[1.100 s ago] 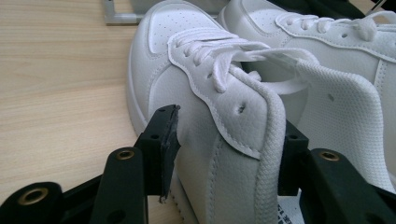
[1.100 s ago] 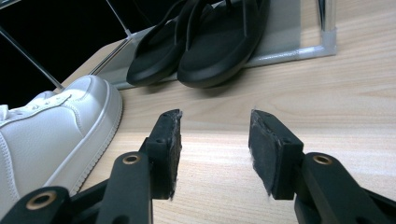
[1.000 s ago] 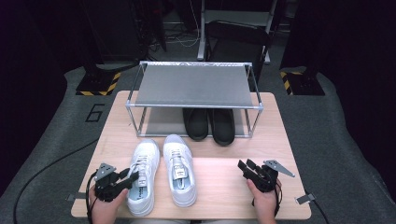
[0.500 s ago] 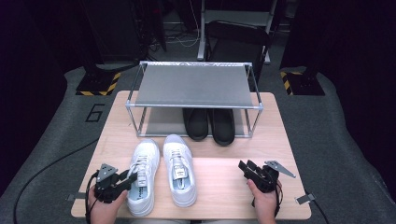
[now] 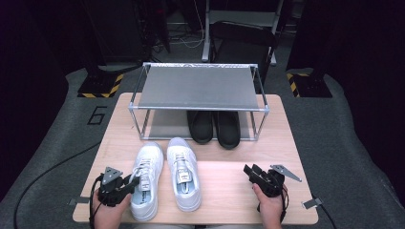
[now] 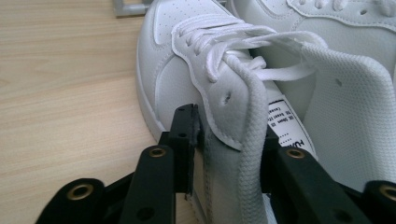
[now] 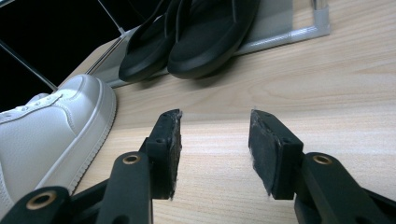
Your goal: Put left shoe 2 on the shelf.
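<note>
Your left gripper [image 6: 229,140] has just been closing and clamps the left white shoe's [image 5: 145,179] side wall, ready for lifting; your right gripper [image 7: 215,154] waits, jaws apart.

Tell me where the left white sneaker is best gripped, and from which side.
Probably at the collar wall beside the tongue, from the heel end. The left white sneaker lies toe toward the rack, so its open mouth faces the person. The left tool, whose jaws have just been closing, already straddles that thin upright wall, one jaw outside, one inside.
</note>
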Action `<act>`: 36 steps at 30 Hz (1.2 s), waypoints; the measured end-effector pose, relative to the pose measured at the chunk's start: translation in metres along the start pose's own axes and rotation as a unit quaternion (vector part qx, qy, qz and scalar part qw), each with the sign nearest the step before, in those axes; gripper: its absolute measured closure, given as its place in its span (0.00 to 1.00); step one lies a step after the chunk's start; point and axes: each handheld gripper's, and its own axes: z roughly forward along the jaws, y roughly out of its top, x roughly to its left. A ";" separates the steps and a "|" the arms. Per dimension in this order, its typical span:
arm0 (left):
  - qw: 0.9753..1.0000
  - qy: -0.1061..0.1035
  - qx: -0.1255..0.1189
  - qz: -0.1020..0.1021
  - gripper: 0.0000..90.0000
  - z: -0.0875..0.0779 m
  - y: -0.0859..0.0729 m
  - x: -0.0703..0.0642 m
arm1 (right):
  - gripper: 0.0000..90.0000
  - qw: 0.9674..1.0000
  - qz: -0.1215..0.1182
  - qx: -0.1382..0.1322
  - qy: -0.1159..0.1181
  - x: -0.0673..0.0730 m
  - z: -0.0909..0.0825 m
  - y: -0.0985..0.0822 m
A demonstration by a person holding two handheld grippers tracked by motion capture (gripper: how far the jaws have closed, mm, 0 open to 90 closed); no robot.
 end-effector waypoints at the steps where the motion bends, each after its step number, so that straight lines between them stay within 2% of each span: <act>1: 1.000 0.001 -0.006 -0.003 0.81 0.000 0.000 0.000 | 0.60 1.000 0.001 0.000 0.000 0.000 0.000 0.000; 3: 1.000 0.004 -0.016 -0.001 0.85 -0.001 0.000 0.001 | 0.60 1.000 0.003 0.001 0.000 -0.001 0.000 0.000; 6: 0.999 0.021 -0.028 -0.001 0.89 0.002 0.000 0.002 | 0.60 1.000 0.007 0.002 -0.003 -0.001 0.000 0.000; 7: 0.999 0.021 -0.028 -0.001 0.90 0.002 0.000 0.002 | 0.60 1.000 0.007 0.002 -0.003 -0.001 0.000 0.000; 8: 0.999 0.010 -0.037 -0.016 0.91 0.003 0.000 0.008 | 0.60 1.000 0.004 0.001 -0.004 -0.002 0.000 -0.001; 9: 0.999 0.007 -0.037 -0.021 0.91 0.003 0.001 0.010 | 0.60 1.000 0.006 0.001 -0.003 -0.002 0.000 -0.001; 13: 0.999 0.004 -0.032 -0.012 0.91 0.005 0.003 0.011 | 0.60 1.000 0.013 0.003 -0.004 -0.003 0.002 -0.002; 14: 1.000 0.000 -0.026 -0.003 0.90 0.005 0.005 0.012 | 0.60 1.000 0.014 0.004 -0.004 -0.004 0.002 -0.002; 15: 1.000 -0.001 -0.030 -0.002 0.90 0.006 0.005 0.012 | 0.60 1.000 0.013 0.003 -0.003 -0.004 0.002 -0.002; 18: 1.000 -0.019 -0.019 0.004 0.86 0.005 0.004 0.015 | 0.60 1.000 0.017 0.003 -0.005 -0.004 0.001 -0.001; 21: 0.999 -0.033 -0.022 -0.015 0.79 0.005 0.003 0.018 | 0.60 1.000 0.022 0.001 -0.005 -0.005 0.001 -0.002; 22: 0.999 -0.038 -0.017 -0.017 0.77 0.005 0.003 0.019 | 0.60 1.000 0.021 0.001 -0.004 -0.006 0.001 -0.002; 26: 0.999 -0.041 -0.020 -0.027 0.71 0.004 0.001 0.020 | 0.60 1.000 0.025 0.002 -0.004 -0.007 0.001 -0.002; 28: 0.999 -0.044 -0.010 -0.027 0.70 0.002 0.001 0.020 | 0.60 1.000 0.026 0.001 -0.003 -0.007 0.001 -0.002; 30: 0.999 -0.039 -0.005 -0.024 0.71 0.001 0.000 0.019 | 0.60 1.000 0.026 0.003 -0.004 -0.008 0.001 -0.002; 33: 1.000 -0.023 0.002 0.002 0.72 0.000 0.000 0.015 | 0.60 1.000 0.025 0.003 -0.004 -0.008 0.001 -0.002; 36: 1.000 -0.023 0.006 0.009 0.73 -0.001 -0.001 0.015 | 0.60 1.000 0.026 0.002 -0.004 -0.008 0.001 -0.002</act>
